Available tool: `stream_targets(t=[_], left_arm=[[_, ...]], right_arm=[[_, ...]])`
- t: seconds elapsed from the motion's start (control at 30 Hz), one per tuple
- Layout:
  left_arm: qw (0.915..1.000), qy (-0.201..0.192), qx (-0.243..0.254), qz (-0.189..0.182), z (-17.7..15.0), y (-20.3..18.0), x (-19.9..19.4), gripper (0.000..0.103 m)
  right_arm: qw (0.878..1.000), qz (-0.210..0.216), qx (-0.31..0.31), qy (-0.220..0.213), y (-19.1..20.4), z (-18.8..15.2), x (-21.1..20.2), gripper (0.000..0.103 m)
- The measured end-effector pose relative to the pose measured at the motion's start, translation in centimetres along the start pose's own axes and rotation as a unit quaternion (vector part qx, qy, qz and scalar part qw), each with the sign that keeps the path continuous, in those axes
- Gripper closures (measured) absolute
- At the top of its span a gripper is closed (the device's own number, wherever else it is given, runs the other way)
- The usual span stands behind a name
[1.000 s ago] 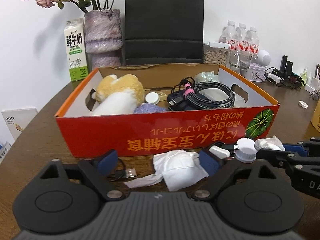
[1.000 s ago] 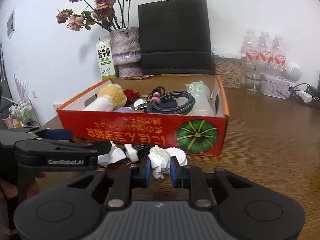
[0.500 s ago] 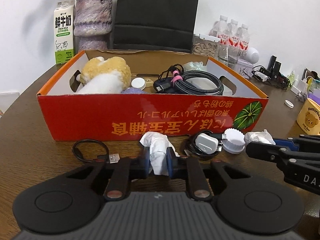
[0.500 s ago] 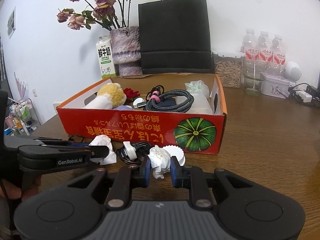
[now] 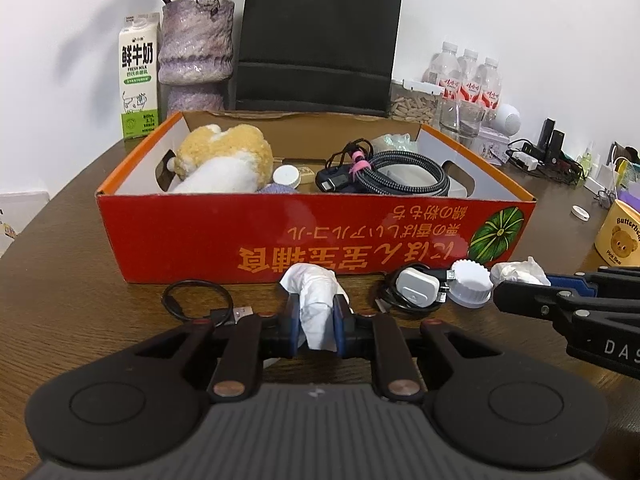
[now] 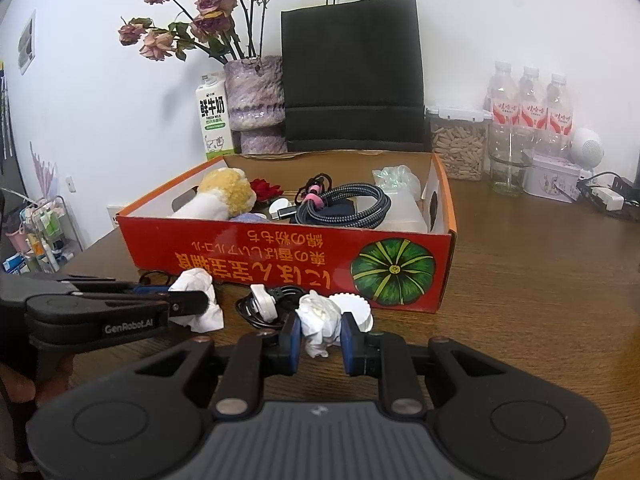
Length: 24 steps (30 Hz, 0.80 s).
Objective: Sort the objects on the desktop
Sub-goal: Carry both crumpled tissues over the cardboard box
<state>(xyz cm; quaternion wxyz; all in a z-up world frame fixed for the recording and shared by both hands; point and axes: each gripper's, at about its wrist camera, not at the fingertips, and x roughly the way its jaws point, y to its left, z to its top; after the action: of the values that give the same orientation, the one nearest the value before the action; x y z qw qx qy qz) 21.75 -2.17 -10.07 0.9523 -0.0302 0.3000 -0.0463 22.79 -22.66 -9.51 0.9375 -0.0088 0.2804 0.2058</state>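
My left gripper (image 5: 315,326) is shut on a crumpled white tissue (image 5: 314,300), held just above the wooden table in front of the red cardboard box (image 5: 200,236). My right gripper (image 6: 320,340) is shut on a second crumpled tissue (image 6: 320,318); that tissue shows in the left wrist view (image 5: 518,273) too. Between them lie a white charger with a black cable (image 5: 416,290) and a white ribbed cap (image 5: 470,283). A loose black USB cable (image 5: 200,304) lies left of my left gripper. The box holds a plush toy (image 5: 224,160), coiled cables (image 5: 400,178) and small items.
Behind the box stand a milk carton (image 5: 138,92), a purple vase (image 5: 196,52), a black paper bag (image 5: 320,36), a jar of snacks (image 6: 458,148) and water bottles (image 6: 528,100). A yellow bear tub (image 5: 620,236) and a power strip are at the right.
My left gripper has closed on the white tissue and lifted it off the table, drawing back from the box. My right gripper keeps hold of its tissue and has barely moved.
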Motion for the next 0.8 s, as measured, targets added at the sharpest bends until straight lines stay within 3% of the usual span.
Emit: stream_targets(t=[0.37, 0.8], left_arm=[[0.9989, -0.046, 0.009, -0.006, 1.4, -0.7, -2.8, 0.086], [0.996, -0.088, 0.012, -0.007, 7.3, -1.3, -2.2, 0.086]], right_arm=[[1.0, 0.004, -0.006, -0.019, 0.6, 1.2, -0.8, 0.084], [0.998, 0.0, -0.025, -0.058, 1.3, 7.2, 0.8, 0.084]])
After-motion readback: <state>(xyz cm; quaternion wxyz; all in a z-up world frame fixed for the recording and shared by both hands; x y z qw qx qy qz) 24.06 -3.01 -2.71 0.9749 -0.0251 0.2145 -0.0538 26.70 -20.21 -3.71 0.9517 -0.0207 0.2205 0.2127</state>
